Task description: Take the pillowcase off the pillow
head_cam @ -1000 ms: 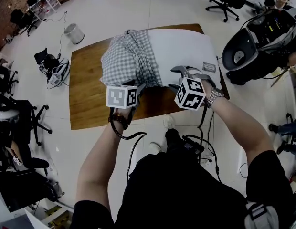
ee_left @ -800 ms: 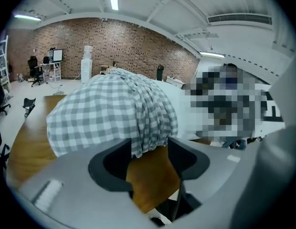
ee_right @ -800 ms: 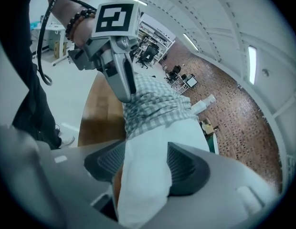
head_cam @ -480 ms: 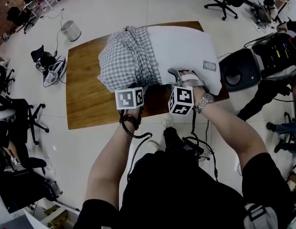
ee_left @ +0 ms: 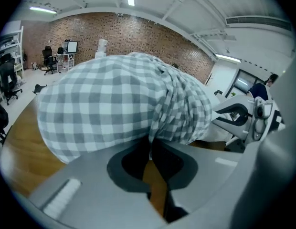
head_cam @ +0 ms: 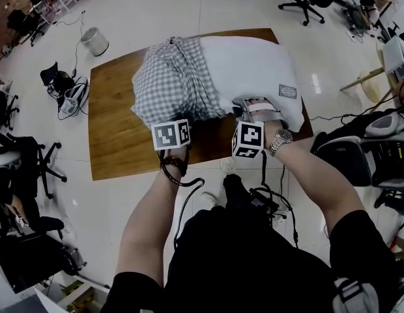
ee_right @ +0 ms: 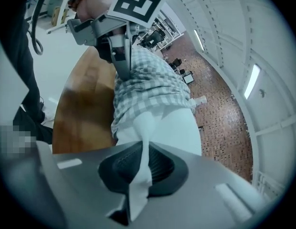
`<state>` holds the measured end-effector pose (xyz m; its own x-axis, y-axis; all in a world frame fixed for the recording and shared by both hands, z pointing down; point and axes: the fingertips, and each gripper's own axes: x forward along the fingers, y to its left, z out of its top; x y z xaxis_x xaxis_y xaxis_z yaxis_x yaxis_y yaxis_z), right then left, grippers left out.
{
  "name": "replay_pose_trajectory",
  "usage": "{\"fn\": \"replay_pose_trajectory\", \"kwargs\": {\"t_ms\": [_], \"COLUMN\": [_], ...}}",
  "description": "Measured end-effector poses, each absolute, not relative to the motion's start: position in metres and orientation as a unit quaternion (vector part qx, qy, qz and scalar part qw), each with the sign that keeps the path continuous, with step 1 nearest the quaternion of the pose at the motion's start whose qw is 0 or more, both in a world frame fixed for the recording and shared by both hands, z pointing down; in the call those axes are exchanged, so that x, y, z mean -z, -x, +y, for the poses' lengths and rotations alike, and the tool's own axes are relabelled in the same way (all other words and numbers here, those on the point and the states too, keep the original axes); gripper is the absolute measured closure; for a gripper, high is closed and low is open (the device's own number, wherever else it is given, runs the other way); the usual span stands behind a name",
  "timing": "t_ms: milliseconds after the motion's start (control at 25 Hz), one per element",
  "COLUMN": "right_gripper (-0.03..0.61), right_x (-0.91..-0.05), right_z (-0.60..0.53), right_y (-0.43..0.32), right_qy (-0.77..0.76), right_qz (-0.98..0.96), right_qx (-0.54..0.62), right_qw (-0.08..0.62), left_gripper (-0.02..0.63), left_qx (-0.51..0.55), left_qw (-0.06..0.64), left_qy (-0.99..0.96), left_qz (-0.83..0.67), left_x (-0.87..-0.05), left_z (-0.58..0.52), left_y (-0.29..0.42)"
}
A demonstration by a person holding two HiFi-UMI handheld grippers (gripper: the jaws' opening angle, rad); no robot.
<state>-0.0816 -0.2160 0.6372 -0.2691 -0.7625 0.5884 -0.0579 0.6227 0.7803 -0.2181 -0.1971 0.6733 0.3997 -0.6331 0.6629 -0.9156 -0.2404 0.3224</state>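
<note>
Pillowcase [head_cam: 173, 83]: checked, bunched at mid-frame on wooden table [head_cam: 117, 142].
Left gripper [ee_left: 150, 144]: jaws just closed, pinched pillowcase edge.
Right gripper [ee_right: 141, 163]: jaws just closed, clamped white pillow [head_cam: 254, 67] fabric.

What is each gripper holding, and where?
Left gripper: the checked pillowcase, by its bunched near edge. Right gripper: the white pillow, by a pinched fold at its near edge. Both jaws just closed.

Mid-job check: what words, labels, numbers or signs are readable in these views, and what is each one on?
No text here can be read.
Sewn label on the white pillow: print too small to read.
Left marker cube: black-and-white square pattern, no letters.
Right marker cube: the same kind of pattern, no letters.
</note>
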Motion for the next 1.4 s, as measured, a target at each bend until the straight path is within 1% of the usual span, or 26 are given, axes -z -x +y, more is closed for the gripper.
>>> {"fn": "replay_pose_trajectory", "kwargs": {"t_ms": [440,840,1160,1280,1400], "right_gripper": [0.568,0.569,0.569,0.569,0.569], "right_x": [-0.608,-0.606,-0.607,-0.61,-0.61], "right_z": [-0.211,-0.193,-0.179,-0.174,-0.168], "right_y": [0.046,0.021,0.003,-0.007,-0.005], "right_qy": [-0.292,-0.295,-0.302,-0.305,-0.302], "right_qz": [-0.722,-0.719,-0.715,-0.716,-0.717], "right_qx": [0.341,0.346,0.338,0.322,0.322], "right_qw": [0.527,0.526,0.533,0.539,0.54], "left_gripper": [0.597,0.598,0.598,0.598,0.598], "left_qx": [-0.185,-0.153,-0.133,-0.139,-0.148], "left_qw": [0.367,0.362,0.375,0.385,0.38], "left_qy": [-0.721,-0.695,-0.658,-0.641,-0.638], "left_qz": [-0.558,-0.602,-0.639,-0.649,-0.653], "left_x": [-0.66,-0.655,-0.653,-0.659,-0.664], "left_z": [-0.183,-0.159,-0.139,-0.13,-0.126], "left_y": [0.269,0.316,0.36,0.381,0.385]}}
